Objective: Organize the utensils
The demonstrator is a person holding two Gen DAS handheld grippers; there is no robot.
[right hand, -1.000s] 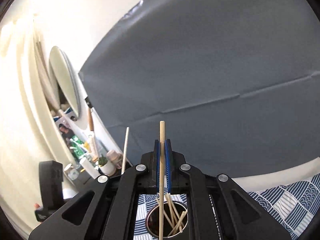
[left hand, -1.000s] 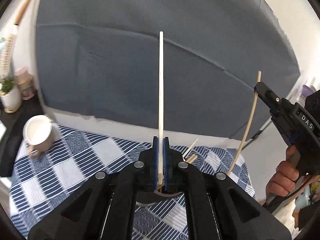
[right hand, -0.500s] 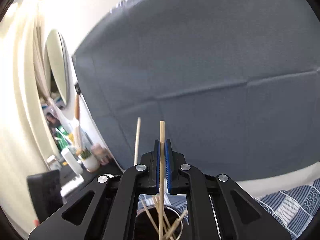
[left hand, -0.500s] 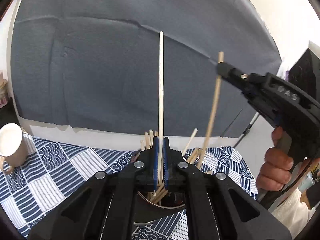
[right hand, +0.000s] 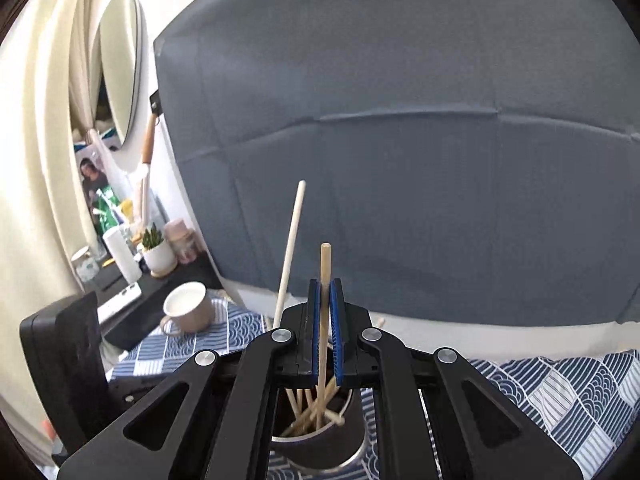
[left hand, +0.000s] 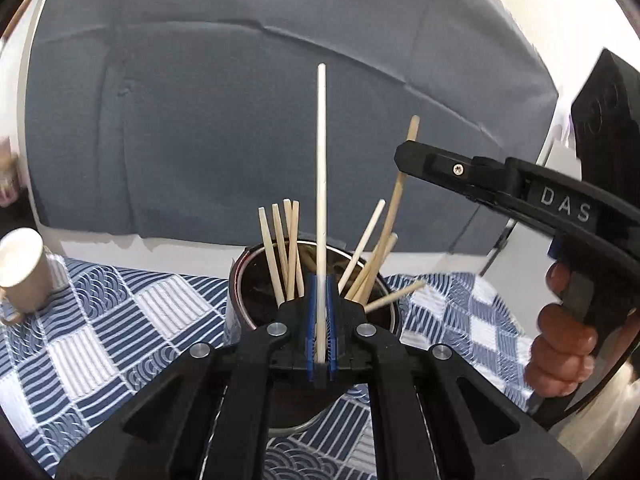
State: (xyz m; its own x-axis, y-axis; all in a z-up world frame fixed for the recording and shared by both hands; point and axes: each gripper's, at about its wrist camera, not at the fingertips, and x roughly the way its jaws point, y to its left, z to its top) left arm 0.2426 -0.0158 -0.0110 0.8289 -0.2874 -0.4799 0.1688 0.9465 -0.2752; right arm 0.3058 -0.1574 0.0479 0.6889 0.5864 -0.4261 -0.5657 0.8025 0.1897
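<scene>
My left gripper [left hand: 320,282] is shut on a pale chopstick [left hand: 321,160] that stands upright over a dark metal holder [left hand: 237,280]. Several chopsticks [left hand: 286,248] lean in the holder. In the same view my right gripper [left hand: 406,156] comes in from the right, shut on a tan chopstick [left hand: 394,208] whose lower end slants in among the others. In the right wrist view the right gripper [right hand: 326,286] clamps that tan chopstick [right hand: 325,264] above the holder [right hand: 356,454]; the pale chopstick [right hand: 290,248] rises to its left.
A beige mug [left hand: 20,268] [right hand: 188,308] stands on the blue and white patterned cloth [left hand: 100,340] left of the holder. A grey backdrop [right hand: 400,160] hangs behind the table. A dark shelf with a potted plant [right hand: 156,250] lies far left. A hand [left hand: 560,344] grips the right tool.
Both grippers have sunk with their chopsticks toward the holder, which now shows fully in the left wrist view. The right gripper has come closer to the left one.
</scene>
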